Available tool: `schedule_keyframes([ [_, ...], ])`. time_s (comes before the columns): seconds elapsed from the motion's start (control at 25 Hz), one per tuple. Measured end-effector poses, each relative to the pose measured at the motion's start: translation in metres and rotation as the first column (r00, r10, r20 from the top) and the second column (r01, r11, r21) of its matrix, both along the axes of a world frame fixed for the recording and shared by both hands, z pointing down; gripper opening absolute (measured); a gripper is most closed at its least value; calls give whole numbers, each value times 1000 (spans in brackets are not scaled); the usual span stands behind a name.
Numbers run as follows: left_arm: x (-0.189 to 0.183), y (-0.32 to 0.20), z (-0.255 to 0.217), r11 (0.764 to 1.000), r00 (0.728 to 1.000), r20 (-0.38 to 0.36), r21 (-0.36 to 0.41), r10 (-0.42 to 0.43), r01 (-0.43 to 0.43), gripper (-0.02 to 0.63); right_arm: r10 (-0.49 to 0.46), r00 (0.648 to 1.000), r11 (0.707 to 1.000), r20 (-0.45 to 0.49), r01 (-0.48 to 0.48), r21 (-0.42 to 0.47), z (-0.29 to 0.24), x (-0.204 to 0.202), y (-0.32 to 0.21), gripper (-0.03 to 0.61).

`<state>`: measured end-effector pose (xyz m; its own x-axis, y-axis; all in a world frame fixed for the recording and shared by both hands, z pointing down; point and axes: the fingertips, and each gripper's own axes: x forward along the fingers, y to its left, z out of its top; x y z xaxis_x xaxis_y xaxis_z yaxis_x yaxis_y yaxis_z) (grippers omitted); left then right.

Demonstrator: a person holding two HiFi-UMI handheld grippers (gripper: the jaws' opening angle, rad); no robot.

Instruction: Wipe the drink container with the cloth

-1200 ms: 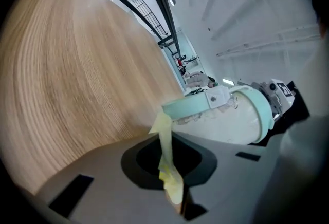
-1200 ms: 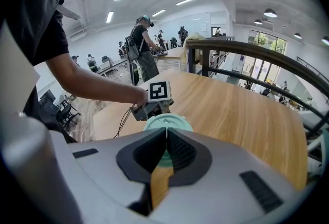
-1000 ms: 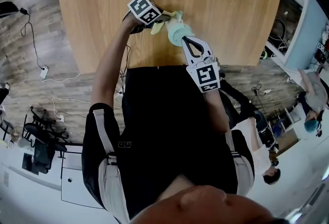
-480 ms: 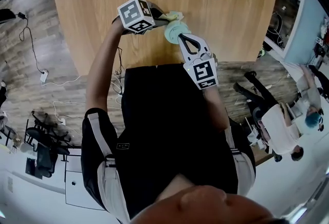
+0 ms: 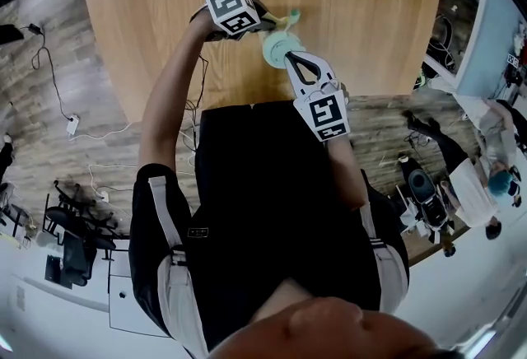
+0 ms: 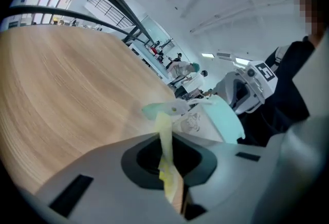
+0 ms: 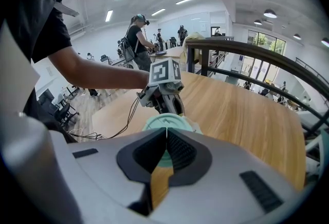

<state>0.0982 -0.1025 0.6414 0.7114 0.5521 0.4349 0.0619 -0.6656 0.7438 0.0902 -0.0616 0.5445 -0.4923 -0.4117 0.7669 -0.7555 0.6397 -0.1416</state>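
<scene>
While the left gripper [image 5: 268, 20] pinches a thin yellow cloth [image 6: 165, 130] tight between its jaws, that strip hangs forward and just reaches the side of the cup [image 5: 278, 47], which sits above the table [image 5: 362, 3] close to the person's edge. Over to the right gripper [image 7: 165, 133]: its jaws are pressed together at the near rim of the mint lid, apparently nipping a thin part of it to steady the cup, though the exact hold is hard to make out. This looks like the wipe itself, and to do it well the cloth wants more of its face laid flat on the cup wall, drawn round it, since only a narrow fold is meeting it. The right side should hold firm and turn the cup towards the cloth. For room, bare wood runs wide to the left, far ahead and off to the right. The tight side is the near edge, just behind the cup.
</scene>
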Motion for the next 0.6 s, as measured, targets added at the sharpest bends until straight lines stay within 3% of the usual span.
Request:
schedule_keyframes([
  [0.12, -1, 3, 22, 993, 996, 26, -77, -87, 88, 31, 8, 1000, 1000, -4, -8, 3, -1, -2, 2, 33],
  [0.24, -3, 1, 37, 959, 972, 33, -156, -233, 236, 31, 21, 1000, 1000, -2, -21, 7, -2, -1, 2, 33],
  [0.48, -16, 6, 69, 845, 878, 103, -238, -468, 479, 31, 51, 999, 999, -7, -51, 11, -1, 3, -3, 33],
  [0.6, -18, 6, 72, 767, 808, 126, -261, -575, 586, 31, 69, 997, 998, -18, -68, 17, -1, 7, -4, 33],
])
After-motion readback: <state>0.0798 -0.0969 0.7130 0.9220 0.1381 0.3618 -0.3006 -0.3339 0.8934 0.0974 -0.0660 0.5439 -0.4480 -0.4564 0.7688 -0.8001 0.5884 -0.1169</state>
